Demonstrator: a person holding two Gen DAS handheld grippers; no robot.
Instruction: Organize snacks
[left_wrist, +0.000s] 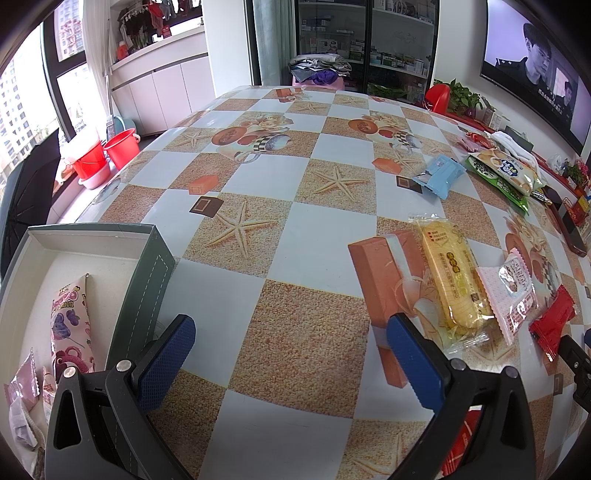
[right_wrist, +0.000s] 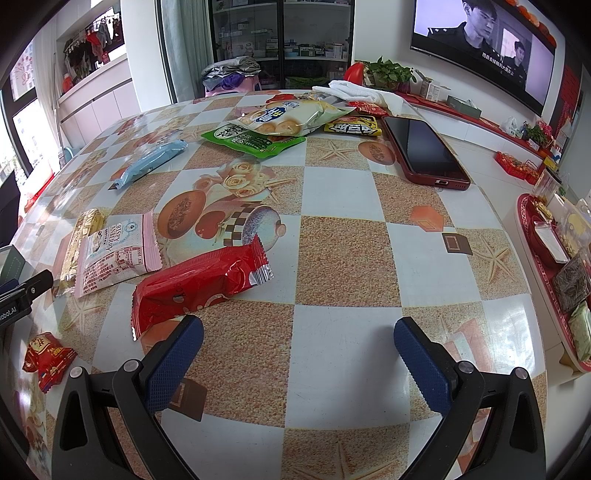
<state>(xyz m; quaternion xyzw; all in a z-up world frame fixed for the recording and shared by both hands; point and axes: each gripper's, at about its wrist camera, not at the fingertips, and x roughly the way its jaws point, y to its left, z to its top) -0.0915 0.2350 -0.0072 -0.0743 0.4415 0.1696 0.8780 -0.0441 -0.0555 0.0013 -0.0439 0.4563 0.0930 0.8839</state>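
My left gripper (left_wrist: 291, 332) is open and empty above the table, just right of a grey box (left_wrist: 147, 266) that holds several pink snack packs (left_wrist: 70, 325). A yellow cake pack (left_wrist: 456, 277), a pink-white pack (left_wrist: 511, 291) and a red pack (left_wrist: 554, 325) lie to its right. My right gripper (right_wrist: 297, 336) is open and empty over the table, its left finger next to the red pack (right_wrist: 199, 284). The pink-white pack (right_wrist: 114, 254), a small red candy pack (right_wrist: 48, 358), a blue pack (right_wrist: 151, 162) and green and yellow bags (right_wrist: 273, 125) lie around.
A phone in a red case (right_wrist: 424, 151) lies at the right of the table. A white cloth (right_wrist: 362, 92) is at the far edge. A red tray of snacks (right_wrist: 557, 269) stands off the table's right side. Red buckets (left_wrist: 107, 151) sit on the floor left.
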